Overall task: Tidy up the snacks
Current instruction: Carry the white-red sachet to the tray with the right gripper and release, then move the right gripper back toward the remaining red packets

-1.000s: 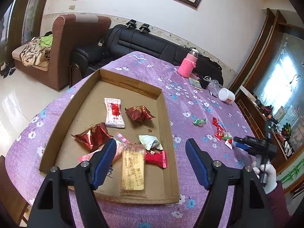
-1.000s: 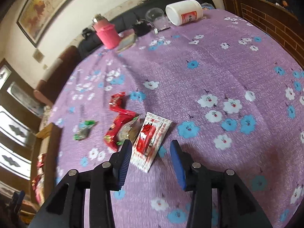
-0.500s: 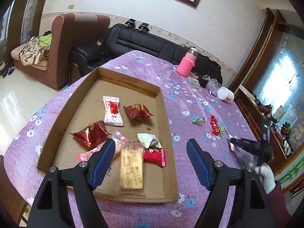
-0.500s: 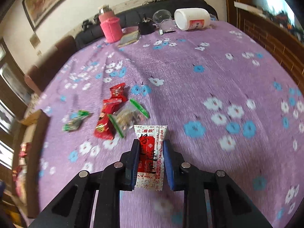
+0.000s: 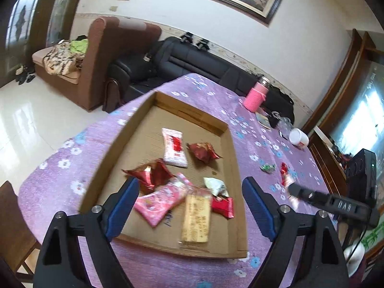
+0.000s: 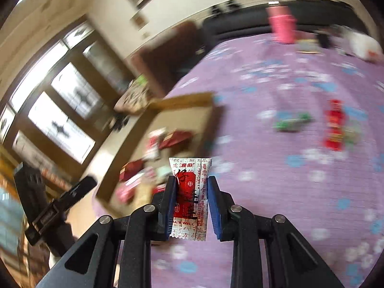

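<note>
Daylight fills both fisheye views, glaring white off the floor (image 5: 21, 120) left of the left gripper (image 5: 190, 206). The right wrist view is heavily motion-blurred beyond the sharp packet (image 6: 190, 192). Edges bend and darken.

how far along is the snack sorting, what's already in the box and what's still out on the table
Done: about seven snacks already lie in the cardboard box, including a pink packet and a long biscuit bar. In hand: the right hand-held gripper holds a red-and-white packet above the tablecloth, near the box. The left hand-held gripper is opening, nothing between its jaws. Left: a green candy and red wrappers on the table.
</note>
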### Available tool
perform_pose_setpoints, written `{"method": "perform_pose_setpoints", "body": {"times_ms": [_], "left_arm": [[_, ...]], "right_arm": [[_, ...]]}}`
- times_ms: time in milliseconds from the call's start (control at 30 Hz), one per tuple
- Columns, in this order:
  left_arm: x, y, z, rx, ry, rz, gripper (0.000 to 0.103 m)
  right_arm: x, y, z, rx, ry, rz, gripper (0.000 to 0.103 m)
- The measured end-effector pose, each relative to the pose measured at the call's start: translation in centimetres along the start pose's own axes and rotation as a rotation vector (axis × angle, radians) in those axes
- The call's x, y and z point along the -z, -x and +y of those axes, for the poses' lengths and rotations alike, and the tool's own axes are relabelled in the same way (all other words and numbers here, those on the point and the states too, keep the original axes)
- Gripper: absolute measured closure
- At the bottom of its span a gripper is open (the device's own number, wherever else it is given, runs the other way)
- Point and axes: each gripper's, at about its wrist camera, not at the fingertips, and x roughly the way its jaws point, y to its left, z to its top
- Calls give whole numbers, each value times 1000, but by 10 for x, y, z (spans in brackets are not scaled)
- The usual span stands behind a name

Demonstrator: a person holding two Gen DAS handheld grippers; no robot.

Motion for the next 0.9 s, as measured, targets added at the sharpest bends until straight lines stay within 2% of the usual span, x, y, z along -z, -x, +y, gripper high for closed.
{"method": "perform_pose_setpoints", "body": {"times_ms": [133, 367, 400, 500, 633, 733, 800, 900], "left_arm": [[-1, 4, 17, 2, 32, -9, 15], [0, 6, 35, 1, 59, -5, 15], [0, 6, 36, 1, 58, -5, 15], [0, 6, 36, -4, 50, -2, 15], [0, 8, 31, -9, 25, 5, 15], [-2, 11, 19, 11, 9, 3, 15], [-2, 13, 3, 70, -19, -5, 14], [0, 12, -20, 164, -72, 3, 14]], "right_arm": [[4, -31, 29, -5, 48, 48, 74], [10, -59, 51, 27, 101, 87, 73], [9, -62, 51, 32, 102, 87, 72], [6, -60, 47, 39, 94, 71, 60], [-1, -35, 29, 44, 57, 9, 57], [-8, 1, -4, 121, 27, -70, 56], [-12, 29, -32, 215, 11, -139, 54], [-15, 78, -82, 349, -56, -252, 34]]}}
